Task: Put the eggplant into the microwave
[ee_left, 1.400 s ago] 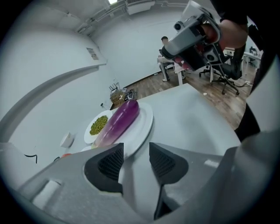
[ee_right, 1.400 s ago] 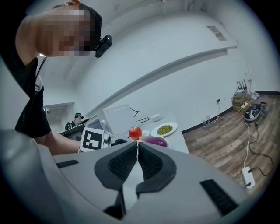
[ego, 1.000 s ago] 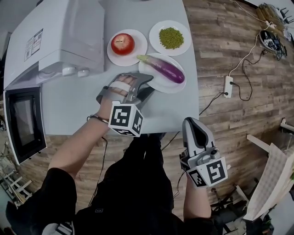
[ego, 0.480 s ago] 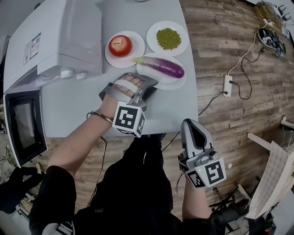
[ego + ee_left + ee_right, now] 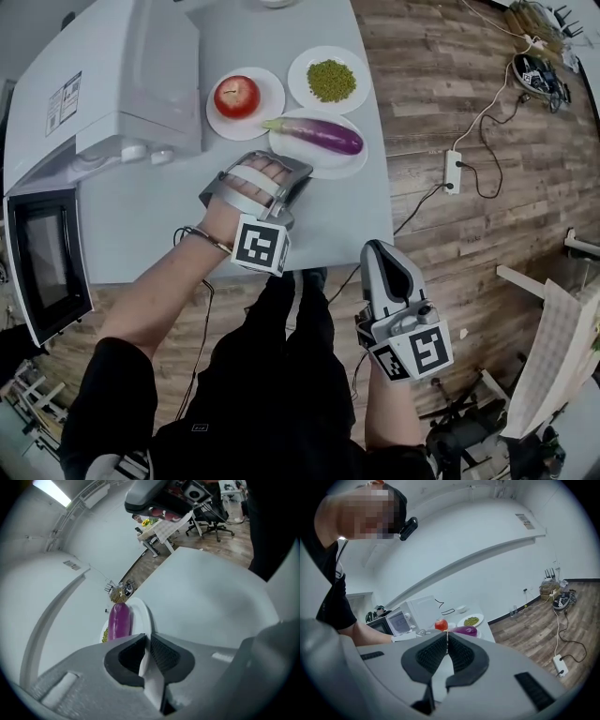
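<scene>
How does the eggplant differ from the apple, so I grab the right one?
The eggplant is long, purple and lies on its side; the apple is round and red. The eggplant's plate sits nearer the table's front edge; the apple's plate sits closer to the microwave. Both lie alone on white plates.

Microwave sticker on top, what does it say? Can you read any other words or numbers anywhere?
Sticker on top of the microwave: it has print, but it is too small to read.
Sign high in the room, right gripper view: too blurred to read.
Cubes on the left tool and right tool: black-and-white square patterns only, no words.
Nothing here can be read.
</scene>
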The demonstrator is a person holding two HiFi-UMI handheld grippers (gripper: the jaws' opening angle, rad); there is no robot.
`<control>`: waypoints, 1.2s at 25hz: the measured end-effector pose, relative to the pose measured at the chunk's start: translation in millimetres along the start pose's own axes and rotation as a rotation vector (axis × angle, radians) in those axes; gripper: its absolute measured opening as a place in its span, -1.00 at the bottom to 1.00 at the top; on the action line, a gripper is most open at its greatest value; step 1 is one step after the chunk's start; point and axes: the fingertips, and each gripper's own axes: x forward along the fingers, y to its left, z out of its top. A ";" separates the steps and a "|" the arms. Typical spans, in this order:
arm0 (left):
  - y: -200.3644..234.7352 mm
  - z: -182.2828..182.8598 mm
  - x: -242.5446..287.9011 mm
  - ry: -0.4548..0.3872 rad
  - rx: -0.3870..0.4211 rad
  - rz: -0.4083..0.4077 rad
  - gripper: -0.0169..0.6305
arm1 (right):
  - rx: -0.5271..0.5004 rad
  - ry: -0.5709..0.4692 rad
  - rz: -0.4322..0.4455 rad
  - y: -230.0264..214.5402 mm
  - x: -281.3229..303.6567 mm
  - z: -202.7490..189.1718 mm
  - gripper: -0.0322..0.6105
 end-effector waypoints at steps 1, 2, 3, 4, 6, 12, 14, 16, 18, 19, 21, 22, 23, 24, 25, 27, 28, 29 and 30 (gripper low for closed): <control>-0.4 -0.7 0.2 0.014 0.017 0.018 -0.82 | 0.001 -0.001 0.007 -0.1 -0.4 1.1 -0.84; -1.7 -0.4 0.2 0.024 0.027 0.032 -0.83 | -0.001 0.002 0.015 0.0 -1.1 1.4 -0.84; -3.1 0.6 -0.3 0.029 0.030 0.046 -0.84 | -0.006 0.009 0.023 0.6 -1.8 1.3 -0.84; -3.3 1.6 -1.5 0.030 0.030 0.064 -0.84 | -0.012 0.016 0.034 1.8 -2.0 1.3 -0.84; -0.6 0.8 -5.3 0.038 0.035 0.110 -0.86 | -0.023 0.023 0.057 4.3 -1.4 2.1 -0.84; 11.6 -0.8 -13.3 0.063 0.039 0.225 -0.89 | -0.049 0.039 0.096 4.6 -2.5 -1.2 -0.84; 14.0 -3.5 -15.1 0.077 0.038 0.253 -0.90 | -0.054 0.049 0.111 6.7 -2.5 -4.6 -0.84; 14.2 -6.5 -16.7 0.090 0.041 0.272 -0.90 | -0.059 0.060 0.124 9.2 -2.9 -8.3 -0.84; 12.4 -9.6 -18.7 0.103 0.053 0.293 -0.90 | -0.064 0.070 0.136 11.7 -3.5 -11.9 -0.84; 11.2 -11.1 -20.0 0.110 0.060 0.305 -0.90 | -0.067 0.073 0.142 12.7 -3.7 -13.2 -0.84; 9.5 -13.1 -23.4 0.122 0.069 0.324 -0.90 | -0.075 0.080 0.152 14.3 -3.8 -14.7 -0.84; 8.9 -13.5 -25.6 0.127 0.073 0.332 -0.90 | -0.079 0.083 0.157 15.1 -4.0 -15.3 -0.84; 8.1 -13.5 -28.0 0.131 0.074 0.338 -0.90 | -0.083 0.085 0.163 16.1 -4.3 -15.9 -0.84; 7.3 -13.2 -30.6 0.132 0.070 0.344 -0.90 | -0.086 0.087 0.169 17.4 -4.4 -16.4 -0.84; 6.6 -13.0 -33.8 0.132 0.065 0.350 -0.90 | -0.090 0.089 0.176 18.9 -4.1 -16.6 -0.84; 5.7 -12.7 -42.1 0.136 0.066 0.363 -0.90 | -0.096 0.090 0.191 23.4 -3.2 -16.4 -0.84; 5.7 -11.8 -47.3 0.136 0.063 0.370 -0.90 | -0.099 0.090 0.198 26.2 -3.1 -16.1 -0.84; 6.3 -10.5 -53.0 0.133 0.058 0.378 -0.90 | -0.101 0.092 0.204 29.4 -3.3 -15.7 -0.84; 7.4 -9.3 -59.1 0.133 0.054 0.385 -0.90 | -0.103 0.094 0.210 32.8 -3.4 -14.8 -0.84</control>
